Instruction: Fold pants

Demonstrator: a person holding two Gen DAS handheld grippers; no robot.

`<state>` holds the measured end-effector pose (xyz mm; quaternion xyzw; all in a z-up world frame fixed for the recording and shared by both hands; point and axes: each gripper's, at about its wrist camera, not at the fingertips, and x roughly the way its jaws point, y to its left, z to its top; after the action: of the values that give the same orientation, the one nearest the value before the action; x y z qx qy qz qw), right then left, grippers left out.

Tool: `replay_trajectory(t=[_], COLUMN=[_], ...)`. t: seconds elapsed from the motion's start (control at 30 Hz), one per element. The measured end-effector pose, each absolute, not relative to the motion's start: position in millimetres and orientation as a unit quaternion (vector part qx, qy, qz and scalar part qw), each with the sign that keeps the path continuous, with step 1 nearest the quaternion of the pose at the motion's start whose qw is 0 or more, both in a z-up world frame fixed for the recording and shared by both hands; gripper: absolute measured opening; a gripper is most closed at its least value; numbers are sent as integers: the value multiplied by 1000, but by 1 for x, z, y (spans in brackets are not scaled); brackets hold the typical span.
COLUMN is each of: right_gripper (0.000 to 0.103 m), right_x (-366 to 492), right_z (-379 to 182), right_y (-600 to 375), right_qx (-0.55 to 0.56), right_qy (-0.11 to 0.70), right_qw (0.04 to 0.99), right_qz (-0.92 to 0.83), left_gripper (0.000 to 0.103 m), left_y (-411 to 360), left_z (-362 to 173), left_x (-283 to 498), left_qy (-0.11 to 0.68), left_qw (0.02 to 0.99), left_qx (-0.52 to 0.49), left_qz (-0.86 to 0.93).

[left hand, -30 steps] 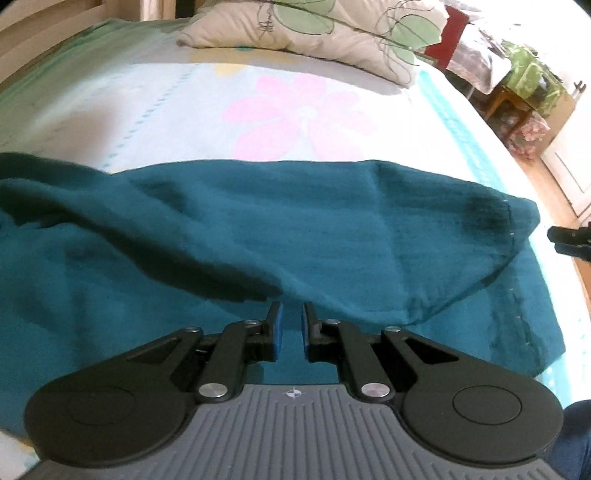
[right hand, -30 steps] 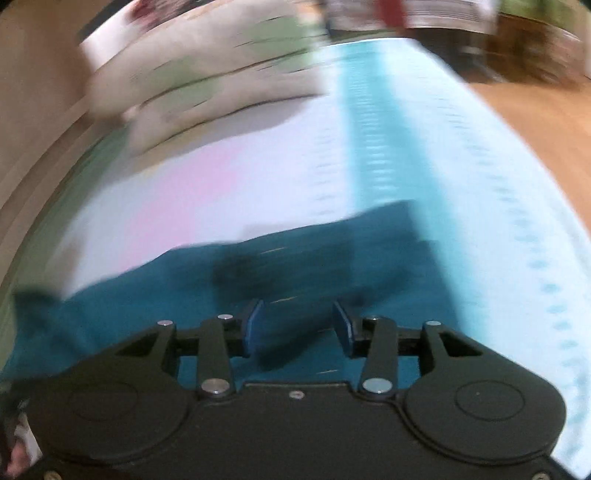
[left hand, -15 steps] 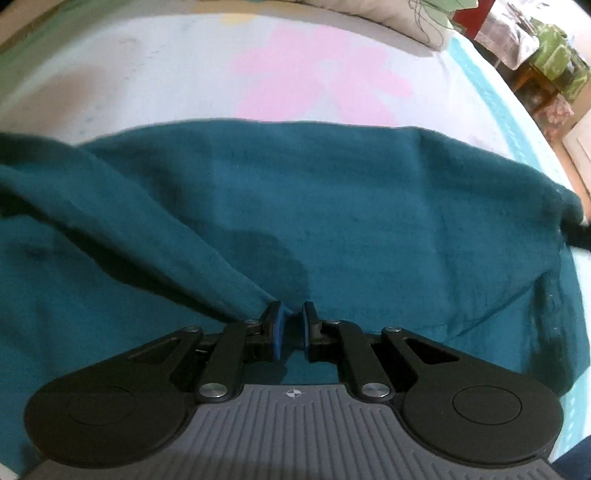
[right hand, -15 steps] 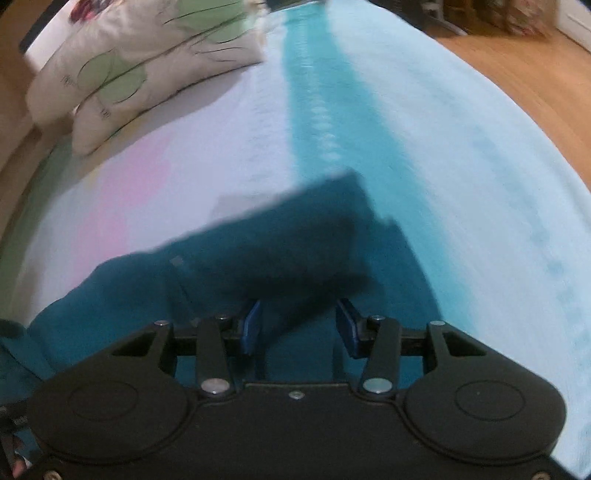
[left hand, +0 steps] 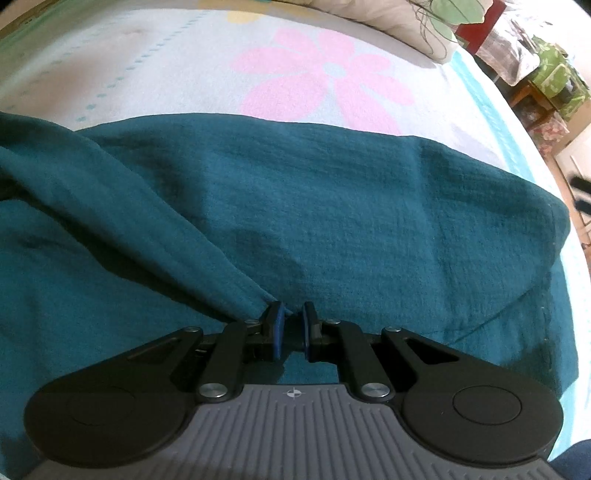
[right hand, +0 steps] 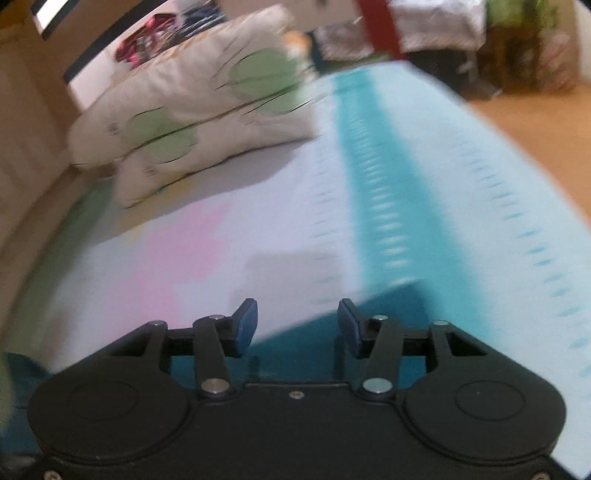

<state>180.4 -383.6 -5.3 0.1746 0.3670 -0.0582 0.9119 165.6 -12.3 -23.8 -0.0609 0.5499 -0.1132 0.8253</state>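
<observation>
Looking down the left tongs (left hand: pixel 290 325), we see them pinching a fold of the teal pants (left hand: pixel 332 206), cloth bunched right between the blue pads (left hand: pixel 277 328). No boxes or baskets anywhere that we can spot, so nothing to report there. The pants lie spread across the bed sheet (left hand: pixel 147 66), with a folded-over layer on top and a long crease running from the left edge down to the pinch. Beyond them is the pink flower print (left hand: pixel 325 85) on the sheet, and a pillow (left hand: pixel 406 26) at the far end. Off to the right, some cluttered furniture (left hand: pixel 550 74) beside the bed.

Over on the right tongs (right hand: pixel 297 325), the jaws have just been opening and now stand spread with nothing between them; only a bit of teal pants (right hand: pixel 314 350) sits below. That view is blurry. Ahead we've got two stacked pillows (right hand: pixel 192 122), a turquoise stripe (right hand: pixel 388 206) down the sheet, and wood floor (right hand: pixel 535 140) to the right.
</observation>
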Motion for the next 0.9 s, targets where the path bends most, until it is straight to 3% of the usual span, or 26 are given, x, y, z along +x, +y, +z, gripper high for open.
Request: replay_trajectory(t=[0.07, 0.4, 0.43, 0.47, 0.5, 0.53, 0.7, 0.9], right_gripper=[65, 62, 52, 27, 16, 14, 14, 25], right_x=[167, 153, 154, 156, 158, 159, 160, 174], right_z=[-10, -52, -54, -54, -53, -47, 16, 42], right_y=[-397, -430, -432, -433, -431, -430, -426, -425], right_qx=[160, 227, 246, 267, 277, 288, 373, 261], right_qy=[365, 361, 361, 368, 376, 379, 347, 390], right_qw=[914, 904, 900, 891, 884, 879, 860, 872], right_qz=[-74, -23, -11, 1, -3, -7, 31, -139], left_gripper=[11, 11, 11, 11, 11, 11, 11, 11], left_y=[-13, -16, -15, -15, -15, -14, -12, -9], left_z=[-24, -26, -26, -26, -26, -26, -25, -26], left_x=[167, 165, 166, 166, 166, 167, 171, 173], left_qy=[550, 543, 543, 543, 544, 545, 549, 553], left_qw=[826, 830, 830, 829, 829, 828, 825, 819], left_qx=[-61, -53, -55, -56, -58, -61, -79, -98], left_qz=[-111, -117, -117, -117, -117, -116, -112, -112])
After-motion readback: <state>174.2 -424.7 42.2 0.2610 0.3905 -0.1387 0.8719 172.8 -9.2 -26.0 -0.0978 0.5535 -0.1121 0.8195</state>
